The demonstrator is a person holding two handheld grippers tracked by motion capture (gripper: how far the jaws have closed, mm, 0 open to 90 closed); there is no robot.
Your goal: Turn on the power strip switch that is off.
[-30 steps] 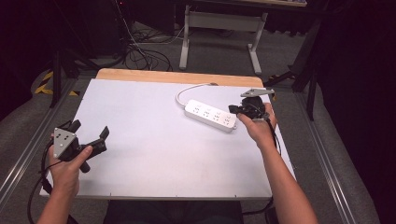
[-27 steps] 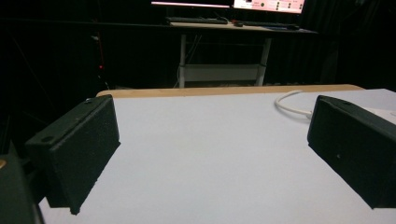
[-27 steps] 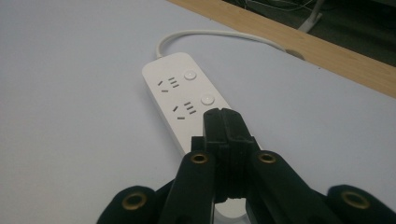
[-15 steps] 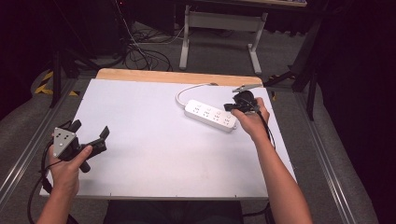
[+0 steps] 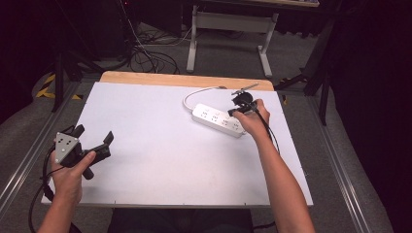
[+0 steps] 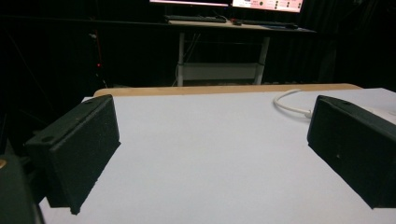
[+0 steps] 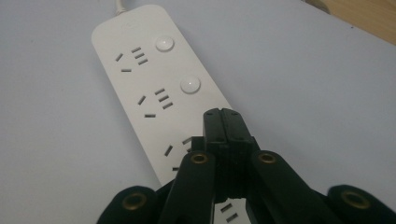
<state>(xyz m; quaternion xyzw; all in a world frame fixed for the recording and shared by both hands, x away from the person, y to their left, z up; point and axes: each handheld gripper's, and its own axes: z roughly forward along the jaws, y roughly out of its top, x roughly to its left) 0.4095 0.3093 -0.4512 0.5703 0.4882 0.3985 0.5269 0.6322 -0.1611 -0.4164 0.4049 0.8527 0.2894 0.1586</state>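
white power strip (image 5: 217,119), black grippers, white table (image 5: 145,126) w/ wood edge

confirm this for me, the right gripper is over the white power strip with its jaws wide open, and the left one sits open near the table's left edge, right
Not quite. The right gripper is over the white power strip, but its jaws are pressed shut, as the right gripper view shows. The left gripper is indeed open near the left edge of the table.
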